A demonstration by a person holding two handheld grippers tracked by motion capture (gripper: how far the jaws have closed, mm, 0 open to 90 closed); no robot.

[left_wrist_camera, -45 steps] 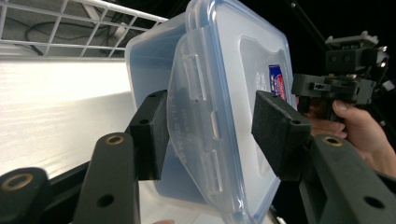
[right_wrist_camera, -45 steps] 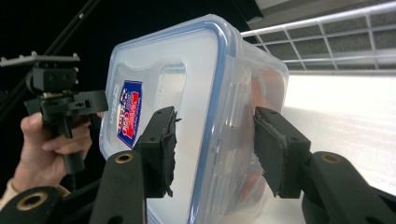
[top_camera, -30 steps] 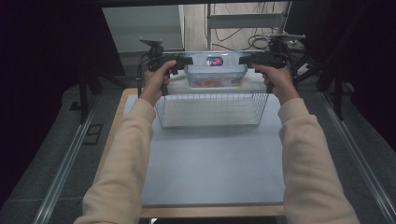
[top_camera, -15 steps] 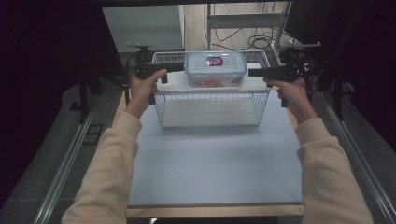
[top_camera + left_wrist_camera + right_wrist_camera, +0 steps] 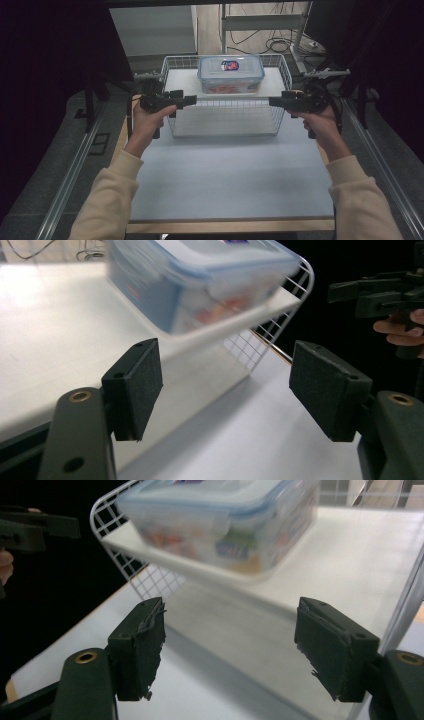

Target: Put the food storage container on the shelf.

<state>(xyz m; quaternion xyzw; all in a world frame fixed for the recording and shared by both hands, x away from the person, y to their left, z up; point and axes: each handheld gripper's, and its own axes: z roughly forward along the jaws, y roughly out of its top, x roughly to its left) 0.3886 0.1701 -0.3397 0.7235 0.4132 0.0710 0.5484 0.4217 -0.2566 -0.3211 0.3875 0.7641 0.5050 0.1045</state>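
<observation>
A clear plastic container (image 5: 230,74) with a blue-rimmed lid and colourful contents sits at the back of a white wire basket (image 5: 226,118) on the table. My left gripper (image 5: 191,100) is outside the basket's left side and points right; its jaws have just been opening and stand open with nothing between them. My right gripper (image 5: 273,102) is outside the basket's right side and points left, its jaws likewise just opened and empty. The left gripper view has the container (image 5: 200,285) ahead beyond the pads (image 5: 141,385). The right gripper view has the container (image 5: 225,525) above the worn pads (image 5: 145,647).
A pale blue mat (image 5: 230,170) covers the table in front of the basket. Metal rails (image 5: 70,175) run along both sides of the table. Cables (image 5: 280,45) lie on the floor behind. In each gripper view the other gripper (image 5: 380,292) (image 5: 35,530) is held across the basket.
Both hands have drawn apart from the container's ends and back toward the person, ending outside the basket's sides. The container stays in the basket. Both pairs of jaws are wider.
</observation>
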